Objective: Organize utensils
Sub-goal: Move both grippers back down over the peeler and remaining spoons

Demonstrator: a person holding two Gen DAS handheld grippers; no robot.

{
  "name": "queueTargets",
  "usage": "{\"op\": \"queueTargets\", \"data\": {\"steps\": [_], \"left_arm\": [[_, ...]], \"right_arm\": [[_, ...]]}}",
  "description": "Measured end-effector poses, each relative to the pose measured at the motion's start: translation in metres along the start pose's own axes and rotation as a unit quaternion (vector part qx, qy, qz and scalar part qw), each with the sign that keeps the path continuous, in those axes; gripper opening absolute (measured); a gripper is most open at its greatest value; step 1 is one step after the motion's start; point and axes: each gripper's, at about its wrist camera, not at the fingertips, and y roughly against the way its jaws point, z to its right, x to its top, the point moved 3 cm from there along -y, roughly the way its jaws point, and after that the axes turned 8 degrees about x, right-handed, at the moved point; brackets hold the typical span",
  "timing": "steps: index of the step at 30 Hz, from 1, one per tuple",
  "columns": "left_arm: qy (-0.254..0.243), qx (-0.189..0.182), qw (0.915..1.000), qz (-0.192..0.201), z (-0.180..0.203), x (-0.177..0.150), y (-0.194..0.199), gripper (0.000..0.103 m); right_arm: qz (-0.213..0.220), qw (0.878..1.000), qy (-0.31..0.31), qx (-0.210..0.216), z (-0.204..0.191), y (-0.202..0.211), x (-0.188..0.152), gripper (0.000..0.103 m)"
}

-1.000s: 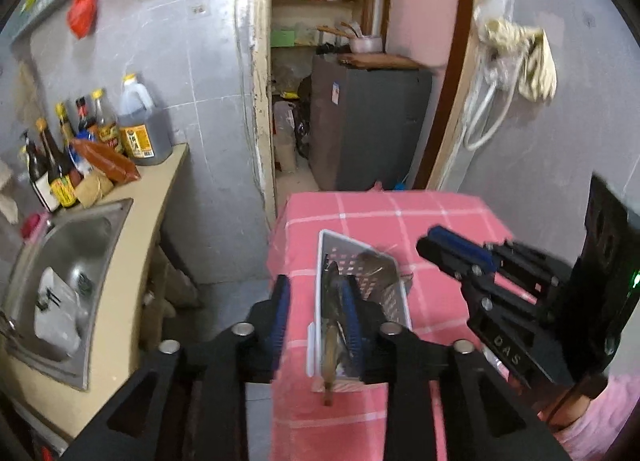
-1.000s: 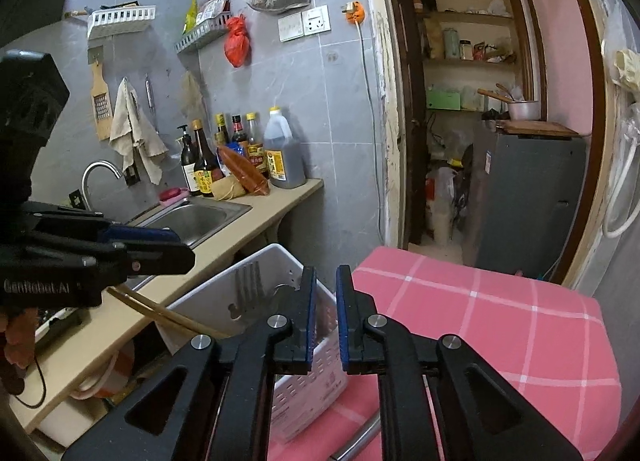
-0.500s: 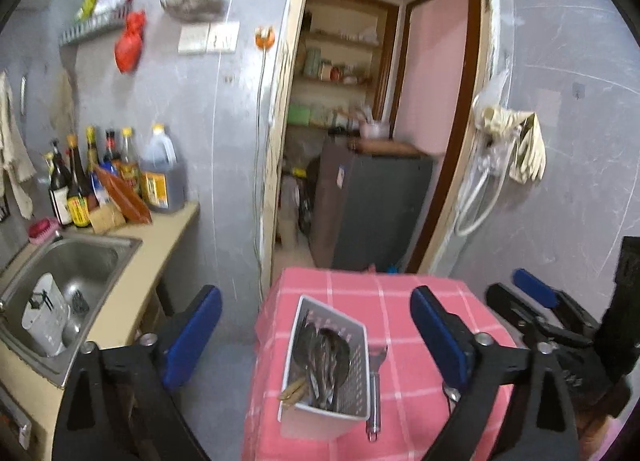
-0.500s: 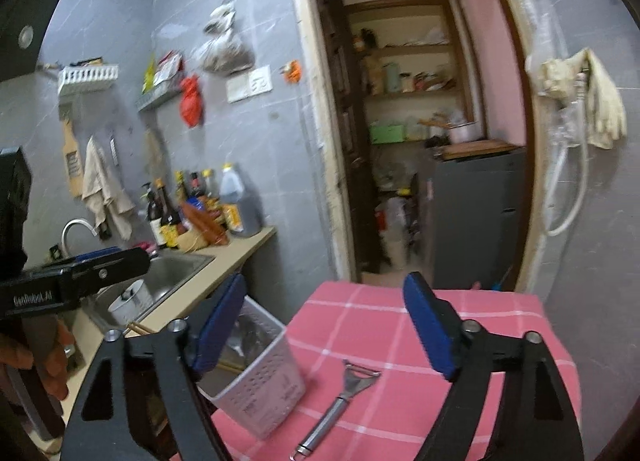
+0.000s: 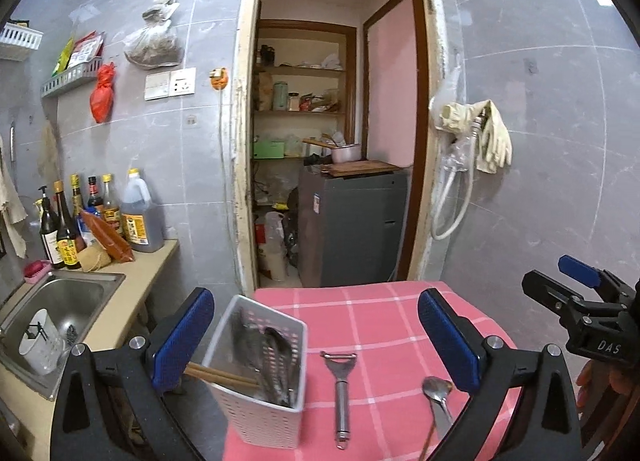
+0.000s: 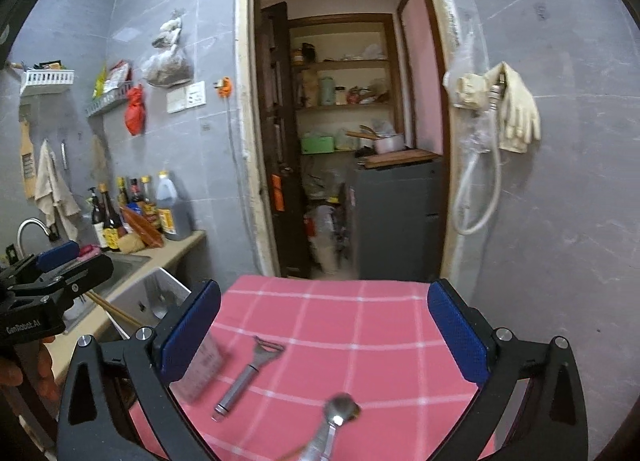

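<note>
A white slotted basket stands at the left edge of the pink checked tablecloth. It holds several metal utensils, and brown chopsticks poke out of its left side. On the cloth to its right lie a steel peeler and a metal spoon. My left gripper hangs back above them, its jaws opening wide with nothing between them. My right gripper is also opening and empty, above the peeler and spoon. The basket is partly hidden behind its left finger.
Left of the table, a counter carries a steel sink and sauce bottles. Behind the table a doorway shows a grey cabinet. Gloves and a hose hang on the right wall. A hand grips the left tool.
Both grippers went from nearly shut to wide open and drew back from the basket. The views tilted up, and the peeler and spoon came into sight on the cloth.
</note>
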Motion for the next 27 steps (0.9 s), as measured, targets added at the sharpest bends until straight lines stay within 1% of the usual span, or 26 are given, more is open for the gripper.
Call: {"op": "queueTargets", "data": {"steps": [4,7,14,19,24,25,27], "left_arm": [[-0.008,-0.012,0.9999,-0.003,0.018,-0.013,0.002,0.103],[-0.021,-0.024,0.9994,-0.014,0.032,-0.024,0.001,0.103],[-0.055,-0.053,0.9958,-0.052,0.064,-0.051,-0.004,0.103],[-0.071,-0.053,0.9926,-0.083,0.078,-0.070,-0.017,0.103],[-0.079,-0.041,0.9886,-0.122,0.086,-0.090,-0.043,0.103],[-0.080,-0.037,0.9880,-0.126,0.087,-0.094,-0.047,0.103],[-0.084,-0.029,0.9866,-0.137,0.090,-0.101,-0.057,0.103]], "right_arm": [[-0.013,1.000,-0.003,-0.016,0.021,0.012,-0.013,0.102],[-0.031,0.999,-0.008,-0.022,0.036,0.016,-0.025,0.102],[-0.079,0.996,-0.019,-0.024,0.070,0.015,-0.057,0.102],[-0.113,0.993,-0.044,-0.006,0.092,0.005,-0.080,0.102],[-0.148,0.986,-0.069,0.023,0.106,-0.013,-0.105,0.101],[-0.157,0.984,-0.075,0.031,0.108,-0.018,-0.111,0.100],[-0.173,0.981,-0.082,0.044,0.109,-0.028,-0.122,0.095]]}}
